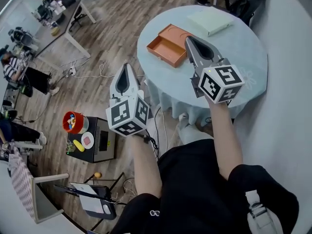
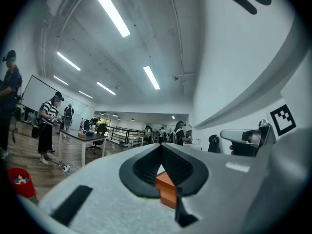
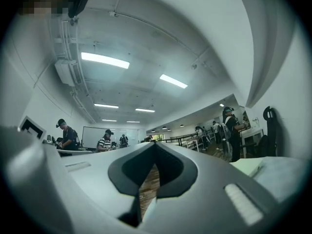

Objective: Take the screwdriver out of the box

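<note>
An open orange box (image 1: pixel 167 50) lies on the left part of the round pale-blue table (image 1: pixel 243 48), its lid folded back. No screwdriver shows in any view. My right gripper (image 1: pixel 188 39) hovers over the box's right edge, jaws shut and empty; in its own view (image 3: pixel 155 147) only wooden floor shows past the tips. My left gripper (image 1: pixel 125 67) hangs over the floor left of the table, apart from the box. Its jaws taper to a closed point with nothing held. The left gripper view (image 2: pixel 161 147) shows a corner of the orange box (image 2: pixel 167 189) beyond them.
A pale-green pad (image 1: pixel 209 21) lies at the table's far side. A black cabinet (image 1: pixel 100 140) with a red container (image 1: pixel 73 122) stands on the wooden floor at left, with cables (image 1: pixel 97 74) nearby. A dark chair (image 1: pixel 243 4) stands behind the table. People work at desks far left.
</note>
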A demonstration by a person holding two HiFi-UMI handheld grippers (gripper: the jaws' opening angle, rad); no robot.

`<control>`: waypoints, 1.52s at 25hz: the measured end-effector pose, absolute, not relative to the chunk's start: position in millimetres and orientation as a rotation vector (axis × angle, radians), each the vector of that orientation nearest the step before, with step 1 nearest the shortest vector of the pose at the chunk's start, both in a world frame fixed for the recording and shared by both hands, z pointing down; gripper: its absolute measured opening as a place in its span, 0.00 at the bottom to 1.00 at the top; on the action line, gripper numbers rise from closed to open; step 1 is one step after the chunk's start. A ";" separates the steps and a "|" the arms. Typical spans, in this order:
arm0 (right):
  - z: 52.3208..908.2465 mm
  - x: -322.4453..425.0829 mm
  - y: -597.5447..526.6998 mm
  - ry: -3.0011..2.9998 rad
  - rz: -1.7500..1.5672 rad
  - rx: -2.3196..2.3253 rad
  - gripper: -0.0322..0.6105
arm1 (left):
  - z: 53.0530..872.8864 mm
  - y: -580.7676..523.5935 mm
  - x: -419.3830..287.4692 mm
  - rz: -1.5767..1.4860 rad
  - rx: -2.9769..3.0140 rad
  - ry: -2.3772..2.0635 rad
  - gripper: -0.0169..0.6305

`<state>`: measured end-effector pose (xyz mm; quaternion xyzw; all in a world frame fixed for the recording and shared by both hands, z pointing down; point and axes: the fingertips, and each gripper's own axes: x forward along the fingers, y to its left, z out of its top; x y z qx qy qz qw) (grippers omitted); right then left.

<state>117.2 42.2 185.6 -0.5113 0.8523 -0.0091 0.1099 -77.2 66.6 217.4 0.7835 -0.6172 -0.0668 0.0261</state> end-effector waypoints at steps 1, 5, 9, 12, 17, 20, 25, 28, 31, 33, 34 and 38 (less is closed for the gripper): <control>194.8 119.3 27.8 2.507 -0.044 -1.515 0.06 | 228.4 51.4 -75.3 -0.190 2.410 -1.894 0.03; 234.7 128.6 -40.2 2.521 -0.129 -1.571 0.06 | 273.9 -16.4 -66.0 -0.120 2.361 -1.836 0.03; 281.8 135.9 -123.3 2.553 -0.243 -1.625 0.06 | 319.8 -97.6 -59.1 -0.048 2.294 -1.791 0.03; 316.2 144.2 -183.6 2.531 -0.383 -1.663 0.06 | 352.5 -151.8 -53.5 0.088 2.249 -1.752 0.03; 347.7 156.1 -256.3 2.514 -0.497 -1.680 0.06 | 379.9 -211.8 -50.3 0.192 2.190 -1.743 0.03; 374.1 155.9 -278.9 2.523 -0.569 -1.682 0.06 | 404.7 -231.6 -48.6 0.263 2.157 -1.715 0.03; 418.8 135.0 -307.2 2.579 -0.681 -1.657 0.06 | 440.9 -261.9 -53.9 0.334 2.144 -1.660 0.03; 437.8 105.4 -311.6 2.748 -0.790 -1.554 0.06 | 454.3 -276.8 -60.2 0.348 2.130 -1.631 0.03; 435.9 74.9 -320.5 2.985 -0.802 -1.424 0.06 | 452.3 -292.7 -62.3 0.317 2.133 -1.621 0.03; 442.8 51.2 -324.1 3.134 -0.803 -1.328 0.07 | 456.0 -298.1 -67.1 0.306 2.129 -1.614 0.03; 449.7 39.1 -323.5 3.202 -0.813 -1.281 0.07 | 458.6 -299.1 -70.5 0.303 2.124 -1.609 0.03; 495.4 4.2 -318.1 3.438 -0.933 -1.156 0.15 | 464.8 -302.4 -89.0 0.284 2.087 -1.608 0.03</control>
